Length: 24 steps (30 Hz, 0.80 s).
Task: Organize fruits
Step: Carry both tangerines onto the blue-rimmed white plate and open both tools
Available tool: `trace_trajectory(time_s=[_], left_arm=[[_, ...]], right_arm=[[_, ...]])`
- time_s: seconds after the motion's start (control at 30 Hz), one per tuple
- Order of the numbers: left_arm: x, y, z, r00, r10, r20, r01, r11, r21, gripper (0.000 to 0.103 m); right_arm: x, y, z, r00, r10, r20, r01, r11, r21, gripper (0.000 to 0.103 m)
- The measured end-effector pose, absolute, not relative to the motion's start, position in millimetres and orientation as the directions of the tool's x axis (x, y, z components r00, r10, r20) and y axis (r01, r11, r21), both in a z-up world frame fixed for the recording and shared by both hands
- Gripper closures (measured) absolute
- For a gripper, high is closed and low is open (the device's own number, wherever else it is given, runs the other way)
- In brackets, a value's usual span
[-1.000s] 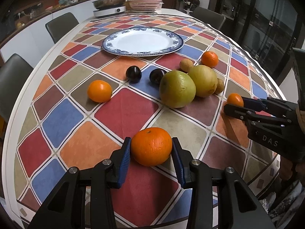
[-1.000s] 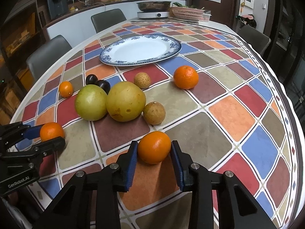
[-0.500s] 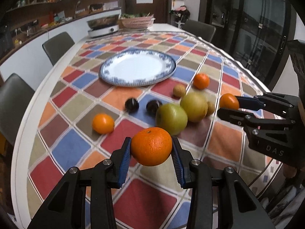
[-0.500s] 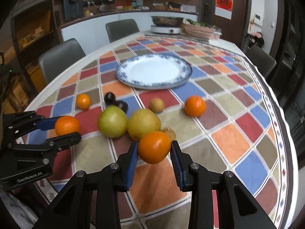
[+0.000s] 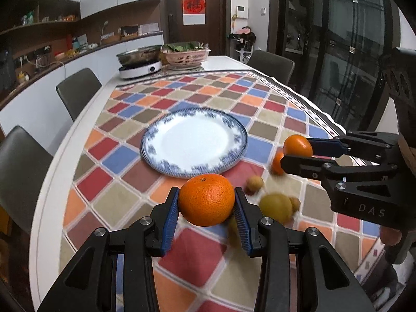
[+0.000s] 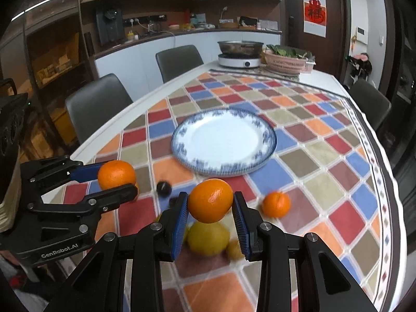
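My left gripper [image 5: 206,202] is shut on an orange [image 5: 206,199] and holds it in the air, short of the blue-rimmed white plate [image 5: 193,140]. My right gripper [image 6: 210,204] is shut on another orange [image 6: 210,200], also lifted above the table. Each gripper shows in the other's view: the right gripper [image 5: 296,152] at the right, the left gripper [image 6: 117,176] at the left. The plate [image 6: 223,140] is bare. On the table lie a loose orange [image 6: 276,204], a yellow-green pomelo [image 6: 208,238], dark plums [image 6: 163,187] and small brown fruits [image 5: 253,185].
The table has a colourful diamond-pattern cloth [image 5: 130,200]. At its far end stand a hotplate with a steel pan [image 5: 139,61] and a pink basket of greens [image 5: 186,53]. Grey chairs [image 5: 78,91] ring the table; one stands at the far right [image 6: 370,104].
Both grippers have lifted their oranges off the table and risen, tilting up and moving toward the plate. The fruits left on the table now sit lower in both views.
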State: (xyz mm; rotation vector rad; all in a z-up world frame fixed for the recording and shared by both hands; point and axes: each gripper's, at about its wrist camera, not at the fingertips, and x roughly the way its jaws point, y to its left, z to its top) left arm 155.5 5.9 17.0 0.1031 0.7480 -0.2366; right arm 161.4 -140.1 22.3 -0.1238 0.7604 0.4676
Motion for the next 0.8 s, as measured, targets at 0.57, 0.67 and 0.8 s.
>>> trace_trajectory(time_s=[0.57, 0.67, 0.8], left_arm=[[268.4, 15.9, 20.2, 0.686, -0.201, -0.700, 0.279, 0.960, -0.003, 0.063], [291.1, 18.8, 12.2, 0.668, -0.205, -0.715, 0.282, 0.959, -0.011, 0.063], [318.5, 19.9, 1.6, 0.645, -0.206, -0.736, 0.290, 0.957, -0.014, 0.063]], right_arm=[[276.7, -119.6, 30.6, 0.610, 0.349, -0.711, -0.469, 0.883, 0.031, 0.068], [296.9, -117.2, 24.3, 0.597, 0.341, -0.726, -0.462, 0.886, 0.036, 0.068], [328.6, -114.1, 12.0, 0.571, 0.336, -0.749, -0.455, 0.889, 0.053, 0.068]])
